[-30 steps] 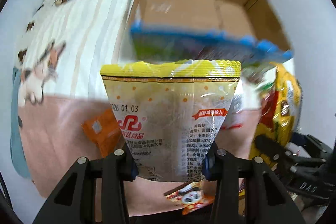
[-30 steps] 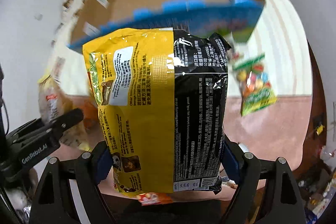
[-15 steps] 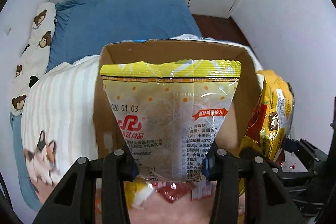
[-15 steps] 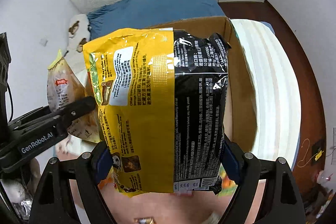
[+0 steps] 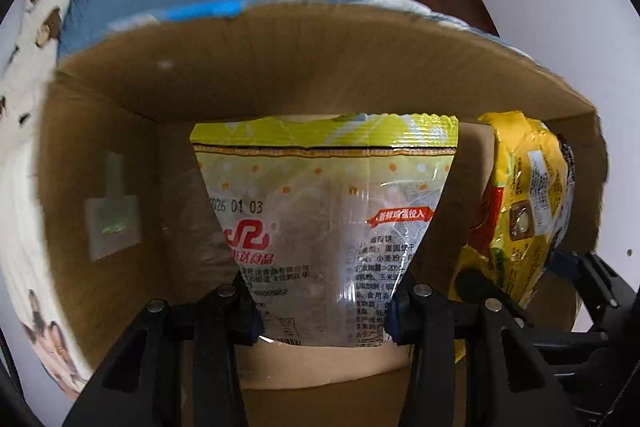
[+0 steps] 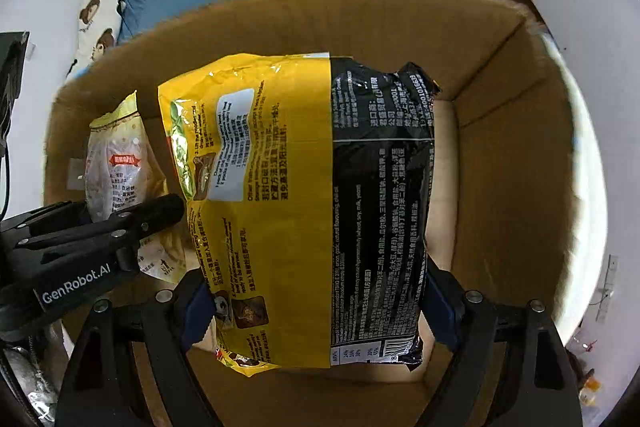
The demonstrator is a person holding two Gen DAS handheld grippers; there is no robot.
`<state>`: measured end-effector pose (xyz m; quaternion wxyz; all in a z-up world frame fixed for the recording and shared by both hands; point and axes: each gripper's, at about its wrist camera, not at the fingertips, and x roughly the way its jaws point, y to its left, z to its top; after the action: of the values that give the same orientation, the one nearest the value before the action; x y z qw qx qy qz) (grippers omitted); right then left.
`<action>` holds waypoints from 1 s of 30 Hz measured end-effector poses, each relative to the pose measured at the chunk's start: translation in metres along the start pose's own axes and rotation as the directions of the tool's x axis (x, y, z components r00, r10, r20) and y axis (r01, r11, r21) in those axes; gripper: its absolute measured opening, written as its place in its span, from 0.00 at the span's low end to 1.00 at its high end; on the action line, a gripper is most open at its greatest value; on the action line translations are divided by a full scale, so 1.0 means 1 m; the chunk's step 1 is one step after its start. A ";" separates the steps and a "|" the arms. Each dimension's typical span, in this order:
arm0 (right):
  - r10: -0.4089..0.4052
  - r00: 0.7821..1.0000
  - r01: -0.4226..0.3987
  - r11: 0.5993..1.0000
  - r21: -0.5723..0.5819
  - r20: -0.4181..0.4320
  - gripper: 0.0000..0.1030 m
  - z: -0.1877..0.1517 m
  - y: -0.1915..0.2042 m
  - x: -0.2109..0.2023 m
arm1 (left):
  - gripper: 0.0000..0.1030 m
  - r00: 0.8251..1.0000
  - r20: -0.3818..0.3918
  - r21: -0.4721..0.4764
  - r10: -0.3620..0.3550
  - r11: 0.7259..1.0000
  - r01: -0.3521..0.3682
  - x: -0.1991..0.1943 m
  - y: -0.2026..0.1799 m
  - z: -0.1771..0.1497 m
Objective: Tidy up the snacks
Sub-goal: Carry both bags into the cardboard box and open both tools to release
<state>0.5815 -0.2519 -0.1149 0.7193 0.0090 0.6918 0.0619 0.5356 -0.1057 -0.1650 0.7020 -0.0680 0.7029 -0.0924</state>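
Your left gripper pinches a clear snack bag with a yellow top seam; its jaws press in on the bag's narrow lower end, and the wide top fans out beyond the fingertips. Your right gripper clamps a yellow-and-black packet, jaws spread wide against its two side edges near the bottom, most of the packet reaching past them. Both bags hang inside the open cardboard box, side by side, above its floor.
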 end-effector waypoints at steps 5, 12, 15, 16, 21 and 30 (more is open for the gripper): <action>-0.018 1.000 0.018 1.000 -0.018 -0.019 0.86 0.009 -0.007 0.035 | 0.40 0.999 -0.034 -0.001 0.000 1.000 0.000 0.015 0.006 0.003; 0.000 0.998 -0.002 1.000 -0.024 -0.057 0.87 -0.009 0.001 0.031 | 0.41 0.999 -0.027 0.008 0.021 1.000 -0.021 0.010 0.009 0.000; -0.025 0.999 0.024 0.999 -0.036 -0.045 0.93 -0.001 0.001 0.027 | 0.56 1.000 -0.009 0.016 0.020 1.000 -0.019 0.003 0.006 -0.003; -0.028 0.999 0.027 0.999 -0.044 -0.037 0.94 -0.002 0.002 0.024 | 0.71 1.000 -0.003 0.016 0.013 1.000 -0.013 0.001 0.006 -0.003; -0.025 0.999 0.024 0.998 -0.051 -0.023 0.96 -0.008 0.001 0.000 | 0.93 1.000 0.023 0.010 0.013 1.000 -0.014 -0.015 0.010 -0.014; -0.027 0.999 0.028 0.999 -0.017 0.032 0.96 -0.043 -0.017 -0.051 | 0.93 0.992 0.119 0.010 0.031 0.999 -0.032 -0.067 0.003 -0.046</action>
<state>0.5382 -0.2770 -0.0676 0.7310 -0.0059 0.6798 0.0578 0.4898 -0.0861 -0.1002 0.7443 -0.0579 0.6603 -0.0813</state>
